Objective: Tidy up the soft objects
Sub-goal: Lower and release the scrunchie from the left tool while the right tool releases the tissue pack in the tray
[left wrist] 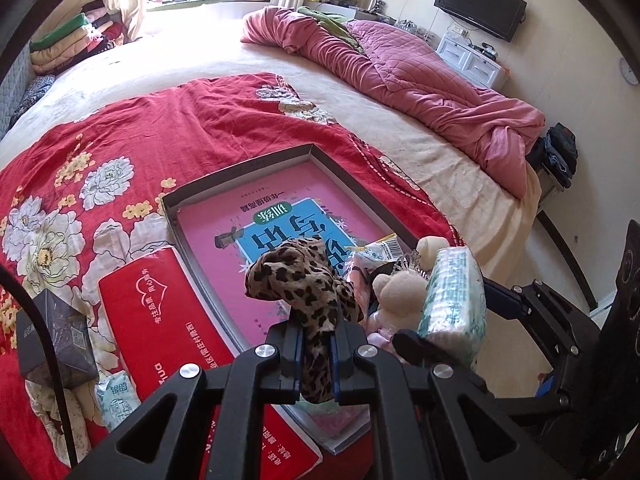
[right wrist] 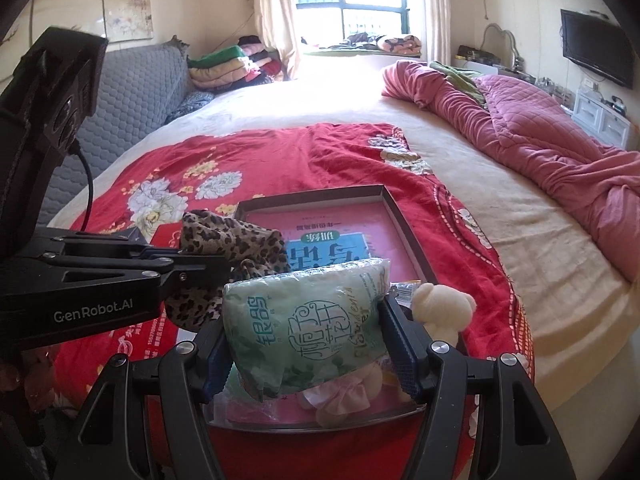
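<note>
Red floral blanket point(right wrist: 248, 160) over cream bed point(right wrist: 500, 216); pink quilt point(right wrist: 560, 148) bunched beside.

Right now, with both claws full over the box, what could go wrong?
1. The limp leopard-print fabric scarf droops past the left claw and could catch on the shallow grey cardboard box's rim.
2. The soft green tissue pack in the right claw could land on the cream plush bear.
</note>
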A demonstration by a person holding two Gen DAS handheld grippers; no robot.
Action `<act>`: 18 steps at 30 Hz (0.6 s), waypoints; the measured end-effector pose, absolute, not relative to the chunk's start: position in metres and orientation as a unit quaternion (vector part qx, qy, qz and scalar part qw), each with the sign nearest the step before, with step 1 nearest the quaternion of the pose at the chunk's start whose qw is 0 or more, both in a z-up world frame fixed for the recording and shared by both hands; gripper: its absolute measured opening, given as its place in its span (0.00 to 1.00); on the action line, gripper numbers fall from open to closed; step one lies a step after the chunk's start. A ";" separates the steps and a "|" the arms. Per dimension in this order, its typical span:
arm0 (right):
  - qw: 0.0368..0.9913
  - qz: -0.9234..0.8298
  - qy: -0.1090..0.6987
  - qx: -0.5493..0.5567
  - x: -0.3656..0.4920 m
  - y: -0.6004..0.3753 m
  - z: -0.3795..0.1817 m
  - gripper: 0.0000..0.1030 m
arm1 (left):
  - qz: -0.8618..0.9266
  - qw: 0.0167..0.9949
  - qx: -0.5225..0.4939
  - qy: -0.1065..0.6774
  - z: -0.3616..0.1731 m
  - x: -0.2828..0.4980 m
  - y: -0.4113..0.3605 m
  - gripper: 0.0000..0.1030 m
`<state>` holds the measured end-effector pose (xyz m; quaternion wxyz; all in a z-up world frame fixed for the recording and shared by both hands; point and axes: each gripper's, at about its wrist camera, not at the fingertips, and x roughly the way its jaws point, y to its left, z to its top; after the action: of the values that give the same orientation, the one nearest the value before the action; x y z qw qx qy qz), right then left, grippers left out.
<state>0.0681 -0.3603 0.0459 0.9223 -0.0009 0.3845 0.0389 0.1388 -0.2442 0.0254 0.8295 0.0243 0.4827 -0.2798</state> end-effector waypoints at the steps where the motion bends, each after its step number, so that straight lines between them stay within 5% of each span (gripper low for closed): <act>1: 0.921 0.041 0.388 -0.008 0.069 -0.358 0.043 0.66 | -0.279 0.829 0.024 0.484 0.024 0.141 -0.244 0.10; 18: 0.912 0.054 0.405 -0.041 0.086 -0.343 0.017 0.67 | -0.263 0.823 0.027 0.504 0.005 0.159 -0.243 0.10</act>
<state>0.0862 -0.3426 0.0172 0.9118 -0.0412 0.4049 0.0544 0.1587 -0.2430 0.0045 0.8225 0.0273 0.5037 -0.2628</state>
